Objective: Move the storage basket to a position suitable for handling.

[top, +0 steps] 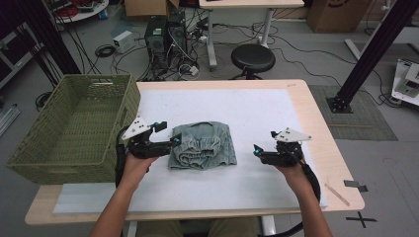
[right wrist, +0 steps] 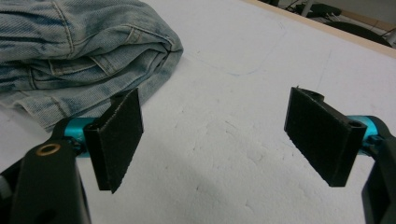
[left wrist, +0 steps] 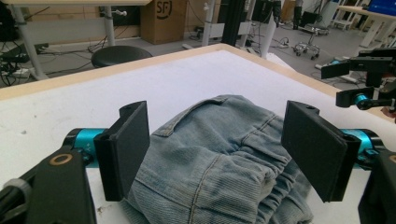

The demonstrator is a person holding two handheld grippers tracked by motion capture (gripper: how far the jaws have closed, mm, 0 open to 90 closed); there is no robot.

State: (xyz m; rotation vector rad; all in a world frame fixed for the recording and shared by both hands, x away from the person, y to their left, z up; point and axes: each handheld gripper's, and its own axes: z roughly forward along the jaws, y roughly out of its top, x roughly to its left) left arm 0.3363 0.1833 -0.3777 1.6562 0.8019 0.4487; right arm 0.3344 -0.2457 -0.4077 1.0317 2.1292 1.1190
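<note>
A folded pair of pale blue jeans [top: 202, 145] lies in the middle of the white mat [top: 257, 108]. My left gripper [top: 168, 133] sits at the jeans' left edge, open. In the left gripper view the denim bundle [left wrist: 219, 158] fills the gap between its wide-spread jaws [left wrist: 217, 116], and the pads do not press on it. My right gripper [top: 264, 142] rests a short way to the right of the jeans, open too. In the right gripper view, bare mat lies between its jaws [right wrist: 215, 100], and the jeans [right wrist: 70, 42] are off to the upper left.
A large green woven basket [top: 74, 128] stands off the table's left side, hard by my left hand. Beyond the far table edge are a black stool [top: 252, 58], computer towers [top: 165, 37] and cables. The other gripper [left wrist: 359, 84] shows at the right of the left gripper view.
</note>
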